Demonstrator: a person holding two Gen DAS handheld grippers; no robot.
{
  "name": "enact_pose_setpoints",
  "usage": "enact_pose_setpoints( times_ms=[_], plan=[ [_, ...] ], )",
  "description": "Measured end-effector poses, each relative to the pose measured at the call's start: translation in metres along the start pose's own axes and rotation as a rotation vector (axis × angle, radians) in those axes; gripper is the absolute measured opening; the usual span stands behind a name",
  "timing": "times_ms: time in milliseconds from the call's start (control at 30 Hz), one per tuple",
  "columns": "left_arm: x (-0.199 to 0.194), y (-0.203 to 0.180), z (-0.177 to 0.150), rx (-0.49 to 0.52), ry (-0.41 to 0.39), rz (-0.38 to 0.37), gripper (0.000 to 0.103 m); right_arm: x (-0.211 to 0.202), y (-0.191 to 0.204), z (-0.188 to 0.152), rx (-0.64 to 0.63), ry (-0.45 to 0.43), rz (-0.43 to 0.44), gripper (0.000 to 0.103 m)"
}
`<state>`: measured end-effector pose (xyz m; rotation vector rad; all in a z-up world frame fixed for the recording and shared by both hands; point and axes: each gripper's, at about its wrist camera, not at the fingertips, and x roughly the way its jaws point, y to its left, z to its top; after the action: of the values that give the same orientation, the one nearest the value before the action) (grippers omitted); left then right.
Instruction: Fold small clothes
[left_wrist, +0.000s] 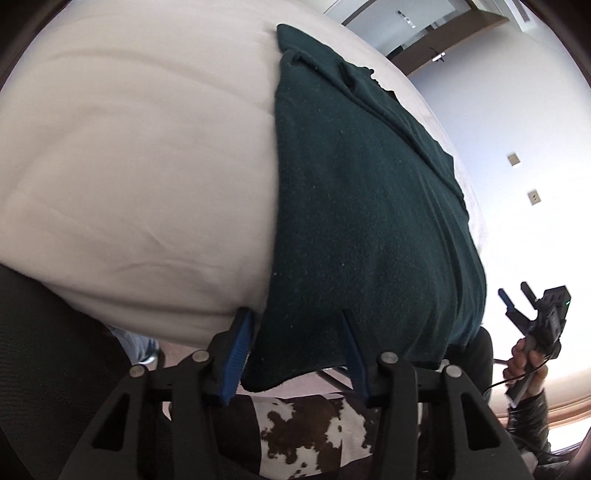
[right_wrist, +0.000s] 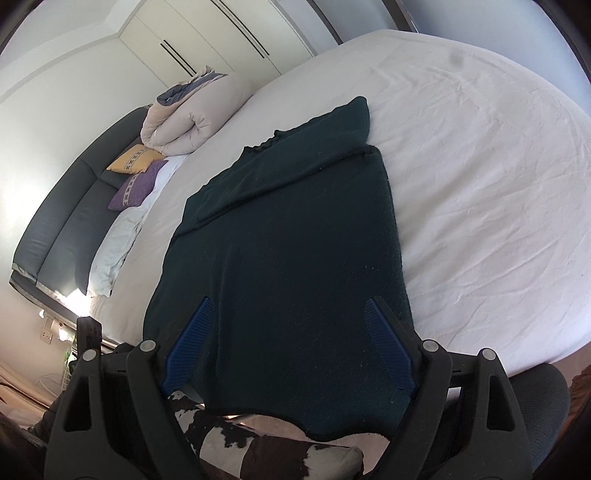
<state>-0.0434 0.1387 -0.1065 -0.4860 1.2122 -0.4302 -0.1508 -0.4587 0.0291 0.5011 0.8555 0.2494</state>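
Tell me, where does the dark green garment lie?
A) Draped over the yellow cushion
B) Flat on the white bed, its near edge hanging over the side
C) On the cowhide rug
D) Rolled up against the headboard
B: the dark green garment is spread on the white bed, its near hem hanging past the edge above the cowhide rug.
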Motion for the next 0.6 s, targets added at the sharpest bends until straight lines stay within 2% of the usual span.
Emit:
enact_pose_setpoints(
  times_ms=[133,233,367,500,600],
  plan=[
    [-0.001,0.001,0.0,0.006,0.022,-0.02,0.049,-0.004,-0.008,-0.001,0.018,0.034,-0.008,0.084],
    [0.001,-0.004,-0.002,0.039,0.044,-0.01,0.049,-0.009,-0.015,-0.003,0.014,0.079,-0.051,0.084],
    [0.005,-0.009,-0.006,0.064,0.078,0.01,0.038,-0.008,-0.028,-0.009,0.052,0.175,-0.076,0.084],
    [0.011,-0.007,-0.007,0.059,0.119,0.017,0.022,0.002,-0.034,-0.016,0.062,0.286,-0.103,0.084],
    [0.018,-0.01,-0.007,0.063,0.141,0.027,0.022,0.01,-0.043,-0.019,0.093,0.33,-0.13,0.083]
  ],
)
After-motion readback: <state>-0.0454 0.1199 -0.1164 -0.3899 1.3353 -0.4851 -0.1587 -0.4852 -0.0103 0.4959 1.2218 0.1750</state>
